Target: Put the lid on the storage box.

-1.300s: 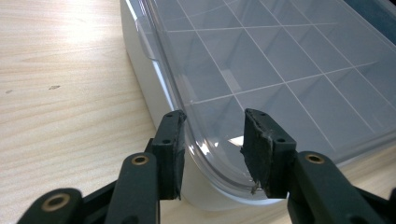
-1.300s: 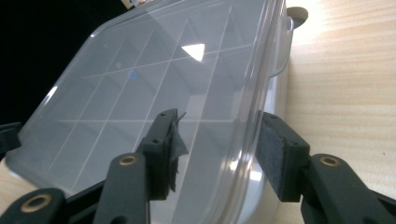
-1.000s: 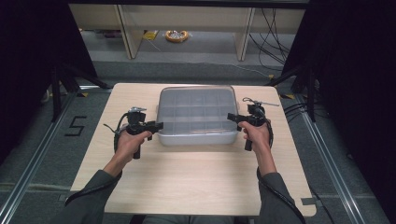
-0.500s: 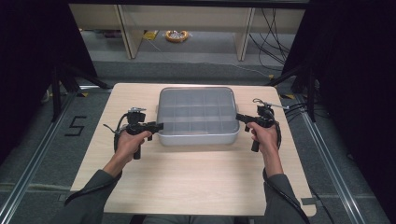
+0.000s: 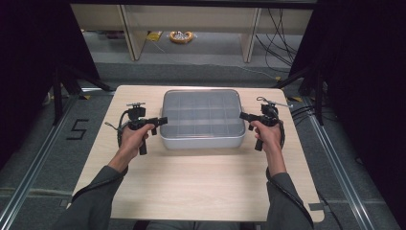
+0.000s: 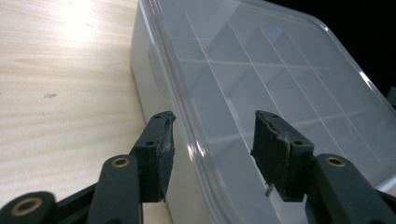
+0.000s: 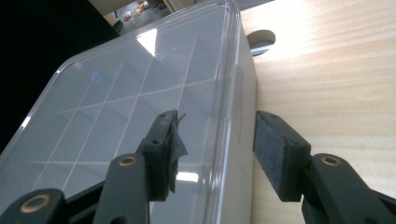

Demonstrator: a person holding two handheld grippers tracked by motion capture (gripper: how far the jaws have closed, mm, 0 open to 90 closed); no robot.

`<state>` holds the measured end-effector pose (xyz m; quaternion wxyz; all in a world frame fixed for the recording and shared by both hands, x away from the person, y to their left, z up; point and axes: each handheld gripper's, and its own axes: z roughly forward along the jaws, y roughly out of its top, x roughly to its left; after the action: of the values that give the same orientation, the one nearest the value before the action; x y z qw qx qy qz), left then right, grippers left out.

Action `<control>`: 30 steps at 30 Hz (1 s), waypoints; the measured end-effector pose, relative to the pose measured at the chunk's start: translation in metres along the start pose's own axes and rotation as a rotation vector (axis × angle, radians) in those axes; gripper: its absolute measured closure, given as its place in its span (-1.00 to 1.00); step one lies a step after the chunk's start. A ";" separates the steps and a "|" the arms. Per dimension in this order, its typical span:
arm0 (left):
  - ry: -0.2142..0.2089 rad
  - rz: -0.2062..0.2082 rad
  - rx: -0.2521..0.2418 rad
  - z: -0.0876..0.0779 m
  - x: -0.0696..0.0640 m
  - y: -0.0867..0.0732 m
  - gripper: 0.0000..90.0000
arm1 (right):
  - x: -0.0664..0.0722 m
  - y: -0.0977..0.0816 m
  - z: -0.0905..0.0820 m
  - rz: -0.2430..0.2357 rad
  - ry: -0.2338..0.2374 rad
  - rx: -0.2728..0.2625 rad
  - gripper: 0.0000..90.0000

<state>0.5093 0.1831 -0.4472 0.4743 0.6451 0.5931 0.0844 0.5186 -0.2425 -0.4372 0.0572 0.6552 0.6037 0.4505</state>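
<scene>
I stand at the table (image 5: 191,187) with a two-jaw tool in each hand, and the clear plastic compartment box (image 5: 201,117) is my landmark for everything. It sits on the far half of the tabletop, roughly centred between the two side edges, its transparent lid on and the white dividers showing through as a grid of small cells.

My left gripper (image 5: 158,123) is at the box's left short side, level with the rim. In the left gripper view the jaws have just been opening: they now stand spread, one pad outside the box's wall over bare wood, the other over the lid, with the lid's edge (image 6: 187,116) running between them. Neither pad presses on the plastic, so I am pinching nothing there.

My right gripper (image 5: 245,116) is at the box's right short side, mirrored to the left one. In the right gripper view its jaws are also spread, one pad over the lid, the other outside the wall above the tabletop, and the rim passes through the gap. I see clear space between each pad and the box here too, so this tool grips nothing either.

Beyond the box's far right corner a round cut-out (image 7: 260,37) shows in the wood
</scene>
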 end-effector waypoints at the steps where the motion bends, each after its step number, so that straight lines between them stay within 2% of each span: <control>1: 0.005 -0.005 -0.003 0.003 0.000 0.003 0.04 | 0.001 0.002 0.002 0.012 0.004 -0.015 0.14; 2: 0.007 -0.010 -0.003 0.006 0.001 0.005 0.03 | 0.000 0.004 0.005 0.008 -0.002 -0.005 0.14; 3: 0.008 -0.017 -0.001 0.008 0.002 0.007 0.02 | -0.006 0.006 0.009 -0.062 -0.003 -0.033 0.13; 4: 0.010 -0.021 -0.002 0.011 0.002 0.009 0.01 | -0.005 0.009 0.014 -0.040 -0.010 -0.037 0.13; 5: 0.016 -0.021 0.006 0.013 0.004 0.011 0.01 | -0.005 0.009 0.014 -0.040 -0.010 -0.037 0.13; 6: 0.016 -0.041 -0.003 0.016 0.004 0.012 -0.01 | -0.011 0.011 0.017 -0.102 -0.016 -0.060 0.13; 9: 0.021 -0.052 -0.004 0.022 0.006 0.015 -0.01 | -0.011 0.012 0.022 -0.070 -0.008 -0.054 0.13; 10: 0.024 -0.064 -0.004 0.023 0.006 0.015 -0.01 | -0.003 0.011 0.021 0.041 0.008 -0.017 0.13; 11: 0.020 -0.057 0.001 0.024 0.007 0.015 -0.02 | -0.006 0.012 0.024 0.002 0.009 -0.037 0.13; 12: 0.022 -0.064 -0.001 0.026 0.007 0.015 -0.01 | -0.004 0.011 0.025 0.045 0.019 -0.020 0.13; 13: 0.027 -0.077 -0.001 0.027 0.007 0.015 -0.01 | -0.005 0.011 0.026 0.033 0.025 -0.020 0.13; 14: 0.024 -0.072 0.003 0.027 0.008 0.015 0.00 | -0.007 0.010 0.029 0.009 0.032 -0.036 0.13; 15: 0.028 -0.074 0.003 0.028 0.008 0.015 0.00 | -0.006 0.010 0.031 0.020 0.032 -0.033 0.15; 16: 0.029 -0.071 0.011 0.029 0.010 0.014 0.03 | -0.006 0.009 0.031 0.011 0.030 -0.030 0.17; 17: 0.023 -0.102 0.009 0.030 0.009 0.013 0.05 | -0.006 0.008 0.031 0.018 0.031 -0.042 0.19; 18: 0.017 -0.111 0.015 0.030 0.009 0.013 0.09 | -0.005 0.007 0.031 0.069 0.043 -0.038 0.22; 19: 0.022 -0.095 0.013 0.030 0.009 0.012 0.11 | -0.006 0.008 0.030 0.072 0.039 -0.041 0.23; 22: 0.036 -0.097 0.020 0.029 0.007 0.011 0.16 | -0.008 0.007 0.027 0.072 0.065 -0.067 0.28; 23: 0.035 -0.102 0.022 0.029 0.007 0.011 0.17 | -0.008 0.006 0.026 0.083 0.057 -0.069 0.29; 25: 0.036 -0.114 0.036 0.027 0.005 0.012 0.19 | -0.009 0.005 0.024 0.060 0.054 -0.081 0.29; 26: 0.041 -0.107 0.044 0.026 0.005 0.012 0.19 | -0.012 0.006 0.024 0.004 0.049 -0.103 0.29; 27: 0.047 -0.112 0.040 0.025 0.004 0.011 0.19 | -0.006 0.005 0.021 0.065 0.055 -0.080 0.29; 28: 0.045 -0.112 0.041 0.024 0.003 0.012 0.20 | -0.004 0.004 0.020 0.066 0.049 -0.081 0.29; 29: 0.047 -0.112 0.042 0.023 0.002 0.012 0.21 | -0.004 0.004 0.019 0.050 0.049 -0.085 0.29; 30: 0.052 -0.111 0.039 0.023 0.001 0.013 0.22 | -0.008 0.005 0.019 -0.009 0.039 -0.101 0.30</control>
<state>0.5335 0.1745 -0.4507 0.4502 0.6178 0.6416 0.0632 0.5360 -0.2417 -0.4499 0.0802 0.6400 0.5841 0.4927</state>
